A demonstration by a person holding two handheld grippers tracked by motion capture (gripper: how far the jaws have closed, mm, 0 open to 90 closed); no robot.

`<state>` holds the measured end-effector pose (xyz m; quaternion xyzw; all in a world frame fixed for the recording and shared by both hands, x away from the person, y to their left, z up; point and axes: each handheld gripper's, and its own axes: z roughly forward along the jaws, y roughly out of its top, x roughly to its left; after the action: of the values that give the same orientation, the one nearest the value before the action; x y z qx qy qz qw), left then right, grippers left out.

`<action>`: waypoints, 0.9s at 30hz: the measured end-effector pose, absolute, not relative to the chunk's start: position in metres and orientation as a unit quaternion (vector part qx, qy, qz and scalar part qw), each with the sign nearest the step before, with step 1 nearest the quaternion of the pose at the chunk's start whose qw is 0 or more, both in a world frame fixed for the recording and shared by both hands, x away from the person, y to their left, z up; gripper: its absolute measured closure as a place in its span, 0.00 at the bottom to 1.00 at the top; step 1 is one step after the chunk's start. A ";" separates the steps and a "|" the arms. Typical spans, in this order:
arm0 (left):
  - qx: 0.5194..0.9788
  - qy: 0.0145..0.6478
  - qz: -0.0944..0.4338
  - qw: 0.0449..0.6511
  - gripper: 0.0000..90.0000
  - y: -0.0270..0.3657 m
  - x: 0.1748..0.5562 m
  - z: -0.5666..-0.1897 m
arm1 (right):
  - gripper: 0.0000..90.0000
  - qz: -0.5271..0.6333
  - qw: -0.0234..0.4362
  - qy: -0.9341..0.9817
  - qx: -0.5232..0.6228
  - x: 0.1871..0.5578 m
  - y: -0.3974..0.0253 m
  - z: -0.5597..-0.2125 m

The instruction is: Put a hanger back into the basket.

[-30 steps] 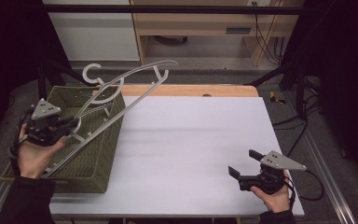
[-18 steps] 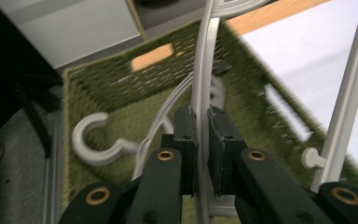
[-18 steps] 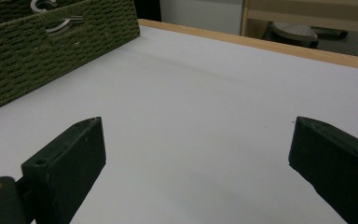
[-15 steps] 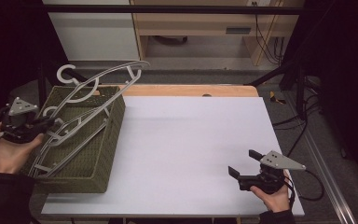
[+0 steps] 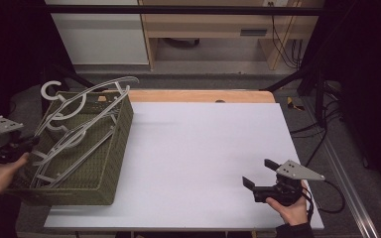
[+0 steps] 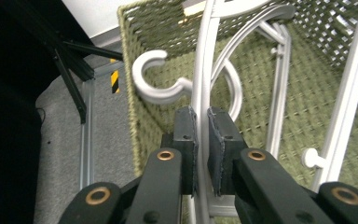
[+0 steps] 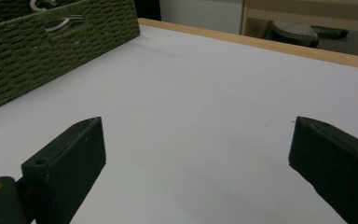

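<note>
Left tool (image 6: pixel 200 135): jaws clenched on the thin rod of a white plastic clothes hanger (image 6: pixel 204 70), at the left edge of the table. Hanger (image 5: pixel 87 99): tilted, lower end inside the green woven rectangular basket (image 5: pixel 114 144), hook and upper arm rising above the far rim. More white hangers (image 5: pixel 64 148) lie inside the basket. Basket: on the left end of the white table (image 5: pixel 203 148), overhanging its edge. Right tool (image 5: pixel 260 179): jaws released and wide apart, holding nothing, low over the table's near right corner, well apart from the basket.
</note>
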<state>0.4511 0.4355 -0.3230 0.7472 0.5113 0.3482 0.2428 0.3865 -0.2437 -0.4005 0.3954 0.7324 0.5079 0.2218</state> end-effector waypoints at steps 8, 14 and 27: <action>0.745 0.517 0.352 0.234 0.92 0.448 0.446 -0.331 | 0.04 0.508 0.221 0.732 0.397 0.387 -0.242 -0.401; 0.749 0.519 0.351 0.215 0.92 0.452 0.445 -0.339 | 0.05 0.508 0.221 0.732 0.397 0.387 -0.242 -0.401; 0.749 0.527 0.349 0.200 0.92 0.462 0.441 -0.350 | 0.05 0.507 0.222 0.732 0.398 0.387 -0.243 -0.401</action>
<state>0.4407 0.4621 -0.3504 0.7486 0.5272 0.3486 0.2003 0.3869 -0.2425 -0.4013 0.3975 0.7319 0.5069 0.2222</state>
